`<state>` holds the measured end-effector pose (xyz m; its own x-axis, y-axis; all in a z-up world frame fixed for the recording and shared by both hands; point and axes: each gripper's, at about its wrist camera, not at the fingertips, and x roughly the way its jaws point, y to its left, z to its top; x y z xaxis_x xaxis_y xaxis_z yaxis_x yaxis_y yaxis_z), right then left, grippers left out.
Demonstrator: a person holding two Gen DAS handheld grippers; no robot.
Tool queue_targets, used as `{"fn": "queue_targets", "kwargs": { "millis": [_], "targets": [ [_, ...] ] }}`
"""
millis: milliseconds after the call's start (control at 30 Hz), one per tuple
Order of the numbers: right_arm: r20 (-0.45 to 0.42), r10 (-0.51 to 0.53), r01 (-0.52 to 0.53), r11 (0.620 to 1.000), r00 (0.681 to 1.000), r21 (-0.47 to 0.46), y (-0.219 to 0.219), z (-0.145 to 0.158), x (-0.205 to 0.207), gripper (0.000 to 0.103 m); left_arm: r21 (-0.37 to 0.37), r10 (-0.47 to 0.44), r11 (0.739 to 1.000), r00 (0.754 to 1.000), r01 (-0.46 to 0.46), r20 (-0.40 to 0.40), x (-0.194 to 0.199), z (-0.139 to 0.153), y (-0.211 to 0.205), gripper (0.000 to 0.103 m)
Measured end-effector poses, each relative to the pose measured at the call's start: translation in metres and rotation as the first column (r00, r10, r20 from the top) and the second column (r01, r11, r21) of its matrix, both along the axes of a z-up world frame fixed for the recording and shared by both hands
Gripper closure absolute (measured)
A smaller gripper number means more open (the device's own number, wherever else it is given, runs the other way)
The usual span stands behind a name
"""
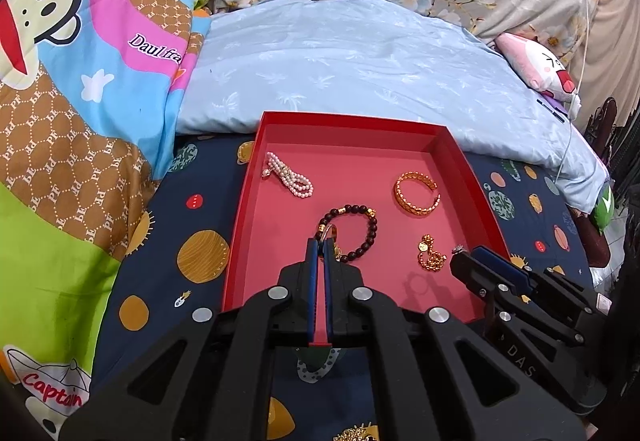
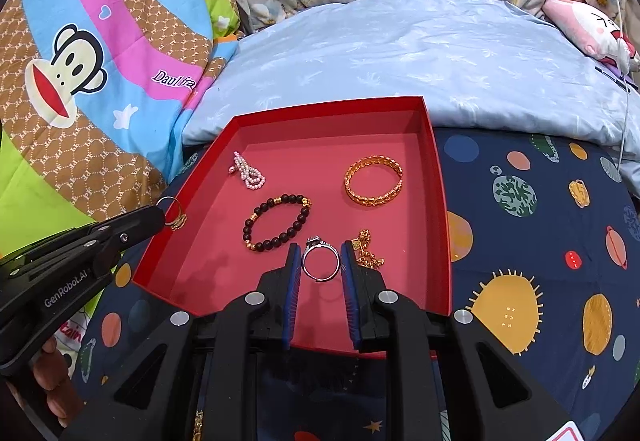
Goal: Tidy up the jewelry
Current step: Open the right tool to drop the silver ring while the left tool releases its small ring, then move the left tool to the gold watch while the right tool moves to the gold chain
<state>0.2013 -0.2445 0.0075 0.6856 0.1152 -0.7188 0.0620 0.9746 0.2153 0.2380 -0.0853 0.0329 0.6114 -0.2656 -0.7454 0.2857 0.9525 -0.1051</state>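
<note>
A red tray (image 1: 452, 153) (image 2: 436, 161) lies on the bed. In it are a pearl bracelet (image 1: 289, 174) (image 2: 250, 173), a dark bead bracelet (image 1: 368, 229) (image 2: 276, 223), a gold bangle (image 1: 417, 194) (image 2: 373, 181) and a gold chain (image 1: 430, 255) (image 2: 368, 251). My left gripper (image 1: 321, 241) (image 2: 166, 215) is shut on a thin gold ring (image 2: 173, 212) above the tray's left side. My right gripper (image 2: 320, 253) (image 1: 466, 253) is shut on a silver ring with a stone (image 2: 320, 261) (image 1: 458, 250) over the tray's near part.
A dark planet-print sheet (image 2: 540, 261) lies under the tray. A pale blue pillow (image 1: 360, 61) lies behind it, a cartoon quilt (image 1: 80, 101) to the left, a pink plush toy (image 1: 536, 65) at the back right. More gold jewelry (image 1: 356, 435) lies on the sheet near me.
</note>
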Motion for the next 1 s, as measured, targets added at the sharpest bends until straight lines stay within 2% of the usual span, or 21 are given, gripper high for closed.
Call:
{"fn": "queue_targets", "kwargs": {
  "millis": [200, 300, 367, 667, 767, 1000],
  "targets": [
    [0.013, -0.005, 0.005, 1.0, 1.0, -0.018, 0.002, 0.001, 0.0, 0.082, 0.014, 0.023, 1.0, 1.0, -0.022, -0.01, 0.003, -0.004, 0.0, 0.1],
    [0.015, -0.008, 0.008, 1.0, 1.0, -0.011, 0.001, 0.003, -0.002, 0.081, 0.024, 0.045, 0.999, 0.999, -0.044, -0.014, 0.004, -0.006, 0.003, 0.085],
    [0.017, -0.006, 0.006, 1.0, 1.0, -0.005, 0.001, 0.004, -0.005, 0.081, 0.018, 0.062, 0.998, 0.998, -0.062, -0.013, 0.004, -0.005, 0.007, 0.066],
    [0.025, 0.023, -0.024, 1.0, 0.999, 0.017, 0.011, 0.012, -0.031, 0.081, 0.0, 0.09, 0.996, 0.996, -0.09, -0.003, -0.012, 0.005, 0.031, 0.064],
    [0.02, 0.033, -0.034, 0.999, 0.999, 0.021, 0.017, 0.012, -0.043, 0.081, -0.001, 0.106, 0.994, 0.994, -0.106, -0.004, -0.024, 0.005, 0.042, 0.057],
    [-0.008, 0.058, -0.058, 0.998, 0.998, 0.037, 0.031, 0.004, -0.074, 0.081, -0.006, 0.172, 0.985, 0.983, -0.173, -0.063, -0.055, -0.013, 0.079, 0.052]
  ]
}}
